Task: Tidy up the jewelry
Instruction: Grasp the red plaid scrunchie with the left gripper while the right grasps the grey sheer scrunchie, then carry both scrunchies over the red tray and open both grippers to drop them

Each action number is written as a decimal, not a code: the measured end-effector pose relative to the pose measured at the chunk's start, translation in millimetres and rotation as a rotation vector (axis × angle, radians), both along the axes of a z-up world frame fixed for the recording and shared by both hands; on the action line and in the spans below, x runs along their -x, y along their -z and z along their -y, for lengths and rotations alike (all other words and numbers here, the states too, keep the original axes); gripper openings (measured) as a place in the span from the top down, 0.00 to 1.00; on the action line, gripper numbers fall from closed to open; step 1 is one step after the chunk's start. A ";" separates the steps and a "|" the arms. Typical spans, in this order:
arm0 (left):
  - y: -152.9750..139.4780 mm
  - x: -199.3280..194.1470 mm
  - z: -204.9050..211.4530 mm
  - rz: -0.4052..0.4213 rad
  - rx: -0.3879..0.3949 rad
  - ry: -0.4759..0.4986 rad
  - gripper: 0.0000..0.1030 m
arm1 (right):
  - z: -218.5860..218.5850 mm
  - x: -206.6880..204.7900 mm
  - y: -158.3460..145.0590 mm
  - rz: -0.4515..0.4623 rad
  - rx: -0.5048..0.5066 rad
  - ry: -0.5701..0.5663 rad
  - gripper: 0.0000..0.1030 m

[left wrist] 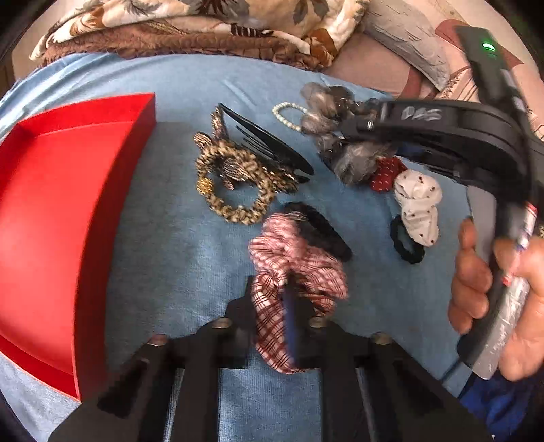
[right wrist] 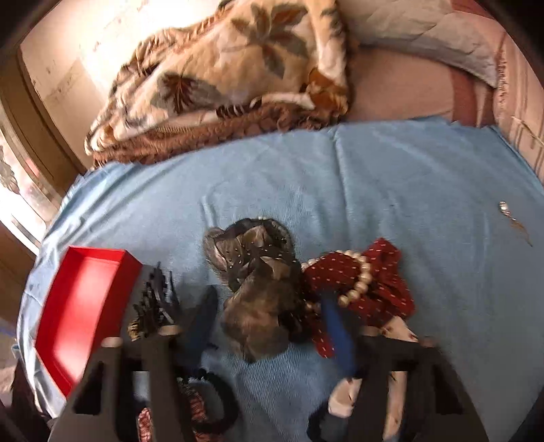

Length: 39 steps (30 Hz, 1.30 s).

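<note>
My left gripper (left wrist: 272, 306) is shut on a red-and-white plaid scrunchie (left wrist: 299, 268) above the blue cloth (left wrist: 190, 258). The red box (left wrist: 68, 204) lies open to its left. My right gripper (right wrist: 268, 306) is open around a grey sheer scrunchie (right wrist: 255, 289); it also shows in the left wrist view (left wrist: 360, 129) over that scrunchie (left wrist: 340, 149). A pearl bracelet (right wrist: 357, 282) lies on a dark red dotted scrunchie (right wrist: 384, 289). A leopard-print scrunchie (left wrist: 234, 183) and a black hair claw (left wrist: 268, 142) lie near the box.
A white dotted scrunchie (left wrist: 418, 207) and black hair ties (left wrist: 406, 241) lie at the right. A small earring (right wrist: 506, 210) lies alone on the cloth at far right. A folded floral blanket (right wrist: 231, 78) and pillow (right wrist: 425, 30) lie behind the cloth.
</note>
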<state>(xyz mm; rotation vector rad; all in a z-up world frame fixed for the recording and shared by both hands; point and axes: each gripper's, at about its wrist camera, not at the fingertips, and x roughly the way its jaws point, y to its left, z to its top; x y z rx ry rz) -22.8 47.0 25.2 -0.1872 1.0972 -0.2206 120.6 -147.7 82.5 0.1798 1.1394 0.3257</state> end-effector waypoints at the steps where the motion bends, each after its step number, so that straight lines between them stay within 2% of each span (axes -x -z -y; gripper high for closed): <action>1: -2.8 2.4 0.2 0.007 -0.002 0.001 0.90 | 1.3 -0.6 1.4 -0.013 -0.002 0.008 0.80; 6: -29.7 22.0 -8.9 0.053 0.023 -0.003 0.90 | 12.5 17.8 -25.0 0.043 -0.020 0.031 0.84; 11: -67.0 48.9 -42.4 0.119 0.064 -0.042 0.90 | 15.7 41.5 -64.3 0.096 -0.038 0.017 0.84; 14: -87.4 59.1 -71.7 0.161 0.074 -0.088 0.90 | 2.9 56.1 -85.1 0.113 -0.065 -0.027 0.84; 17: -102.7 55.5 -106.7 0.201 0.037 -0.146 0.90 | -23.2 69.1 -97.2 0.107 -0.093 -0.097 0.84; 20: -110.1 37.0 -145.1 0.206 -0.029 -0.203 0.90 | -59.9 77.1 -101.4 0.093 -0.116 -0.172 0.84; 23: -105.1 13.0 -177.8 0.185 -0.100 -0.236 0.89 | -105.2 78.4 -98.7 0.069 -0.141 -0.234 0.83; 26: -90.6 -12.8 -208.9 0.148 -0.134 -0.257 0.89 | -148.6 71.7 -86.7 0.040 -0.147 -0.275 0.83; 30: -65.3 -47.8 -237.1 0.093 -0.183 -0.274 0.89 | -202.1 47.9 -50.6 -0.038 -0.136 -0.308 0.83; 34: -46.8 -80.6 -258.1 0.062 -0.210 -0.317 0.86 | -226.6 28.1 -21.2 -0.090 -0.144 -0.301 0.83; 36: -44.1 -87.9 -266.8 0.064 -0.215 -0.335 0.79 | -232.1 19.0 -10.9 -0.111 -0.161 -0.289 0.80; 38: -46.7 -88.3 -269.1 0.081 -0.207 -0.343 0.61 | -234.6 15.9 -7.4 -0.116 -0.167 -0.277 0.76; 39: -49.0 -86.9 -270.0 0.093 -0.202 -0.346 0.56 | -234.2 15.9 -7.4 -0.117 -0.168 -0.276 0.68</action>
